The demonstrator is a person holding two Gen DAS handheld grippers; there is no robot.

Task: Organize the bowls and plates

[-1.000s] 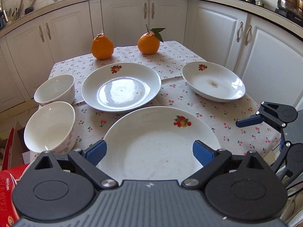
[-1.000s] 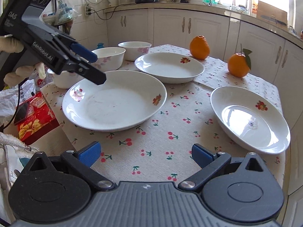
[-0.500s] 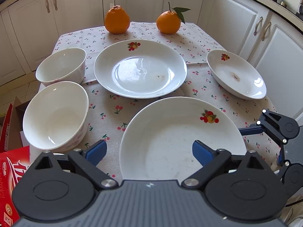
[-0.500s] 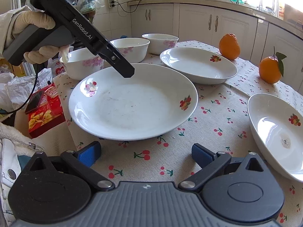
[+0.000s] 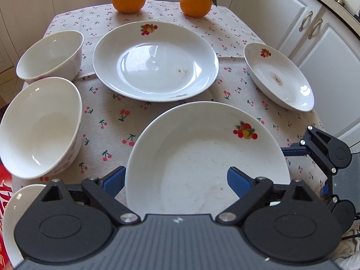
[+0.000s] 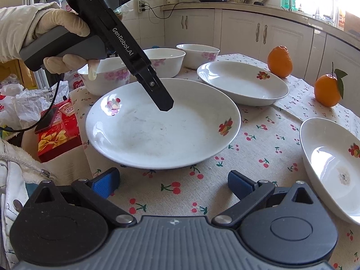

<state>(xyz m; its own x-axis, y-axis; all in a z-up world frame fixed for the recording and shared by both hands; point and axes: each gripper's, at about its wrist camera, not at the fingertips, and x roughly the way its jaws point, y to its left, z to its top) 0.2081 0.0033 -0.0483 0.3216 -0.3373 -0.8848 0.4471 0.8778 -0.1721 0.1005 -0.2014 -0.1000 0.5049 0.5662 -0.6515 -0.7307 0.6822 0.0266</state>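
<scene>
The right wrist view shows a gloved hand (image 6: pixel 65 45) holding the left tool (image 6: pixel 165 105) over the big plate (image 6: pixel 162 123); the left wrist view shows no hand. In the left view the left tool (image 5: pixel 175 180) is wide open and has just closed a little. The big plate's (image 5: pixel 207 153) near rim sits between its blue pads (image 5: pixel 237 181), but they do not squeeze it. The right tool (image 6: pixel 173 181) is open too, with only the table (image 6: pixel 258 157) cloth between its pads; the big plate lies just ahead of it. The plates are white, round and shiny, with small fruit pictures. Two smooth deep bowls (image 5: pixel 45 123) sit left of the left tool. The cloth has red cherries.
</scene>
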